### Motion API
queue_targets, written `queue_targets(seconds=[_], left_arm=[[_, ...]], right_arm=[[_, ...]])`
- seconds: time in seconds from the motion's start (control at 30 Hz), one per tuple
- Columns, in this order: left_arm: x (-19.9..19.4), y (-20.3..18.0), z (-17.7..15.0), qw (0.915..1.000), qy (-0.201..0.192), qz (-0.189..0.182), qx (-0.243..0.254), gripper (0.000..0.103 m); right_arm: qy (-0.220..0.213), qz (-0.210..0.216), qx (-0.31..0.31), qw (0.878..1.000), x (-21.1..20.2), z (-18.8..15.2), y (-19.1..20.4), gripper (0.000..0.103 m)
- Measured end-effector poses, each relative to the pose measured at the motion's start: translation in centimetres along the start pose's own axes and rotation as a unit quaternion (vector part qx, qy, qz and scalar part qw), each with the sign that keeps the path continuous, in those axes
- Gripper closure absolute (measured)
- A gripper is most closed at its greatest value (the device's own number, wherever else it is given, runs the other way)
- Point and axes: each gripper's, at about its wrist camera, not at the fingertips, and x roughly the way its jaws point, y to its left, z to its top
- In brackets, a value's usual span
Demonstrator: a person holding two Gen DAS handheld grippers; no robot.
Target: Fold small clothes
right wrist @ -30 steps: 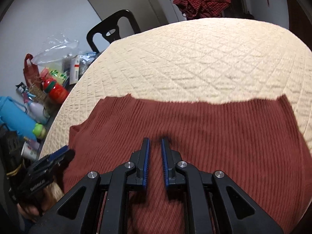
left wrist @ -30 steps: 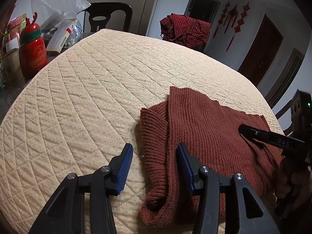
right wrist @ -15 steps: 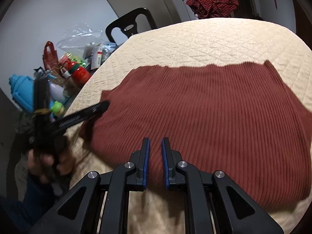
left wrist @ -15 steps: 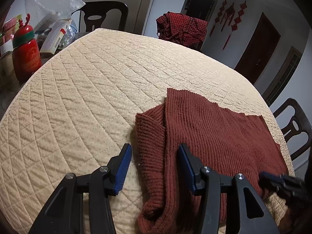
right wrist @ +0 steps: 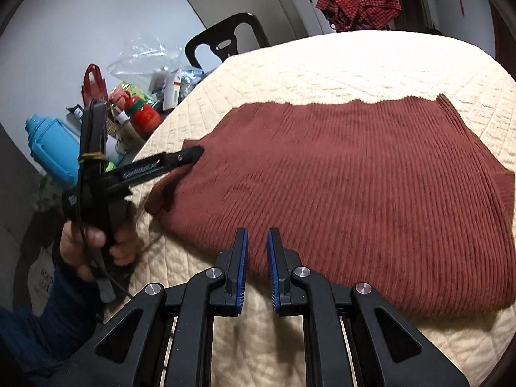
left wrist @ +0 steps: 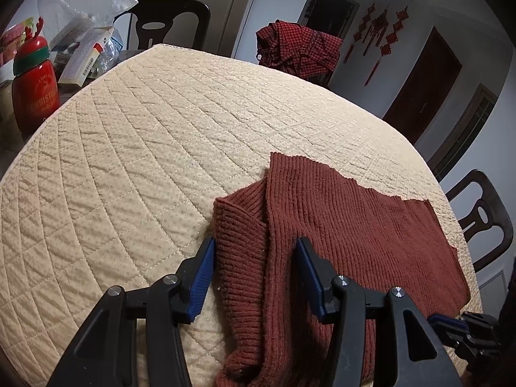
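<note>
A rust-red ribbed knit garment (left wrist: 342,225) lies flat on the cream quilted table cover (left wrist: 145,161), with a folded sleeve along its left side. My left gripper (left wrist: 254,251) is open, its blue pads on either side of that sleeve. The right wrist view shows the left gripper (right wrist: 190,156) reaching the garment's (right wrist: 354,177) left edge. My right gripper (right wrist: 257,242) has its jaws nearly together with a narrow gap, empty, at the garment's near edge.
A red jar (left wrist: 34,87), boxes and plastic bags crowd the table's left end. A blue bottle (right wrist: 51,148) stands there too. A red checked cloth (left wrist: 300,48) hangs on a far chair. Dark chairs (left wrist: 483,219) stand around the table.
My right gripper has pulled back from the middle of the garment to its near edge. My left gripper has moved forward so its pads now straddle the sleeve.
</note>
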Motion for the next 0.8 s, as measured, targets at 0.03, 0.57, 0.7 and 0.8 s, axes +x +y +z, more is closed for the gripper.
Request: queue_targets(seconds=[0.03, 0.57, 0.7, 0.8], left_arm=[[0.1, 0.0, 0.1, 1.0, 0.0, -0.002, -0.001, 0.048], [-1.8, 0.2, -2.2, 0.9972, 0.022, -0.063, -0.035, 0.047], [-1.6, -0.1, -2.1, 0.9973, 0.022, -0.06, -0.036, 0.047], [-1.3, -0.1, -1.8, 0.9966, 0.024, -0.066, -0.041, 0.047]], right_arm=[[0.009, -0.001, 0.003, 1.0, 0.6, 0.1, -0.3, 0.092], [-0.007, 0.005, 0.027, 1.0, 1.7, 2.7, -1.8, 0.092], [-0.01, 0.005, 0.035, 0.999, 2.3, 3.6, -2.3, 0.092], [-0.005, 0.002, 0.023, 1.0, 2.1, 3.2, -1.8, 0.09]])
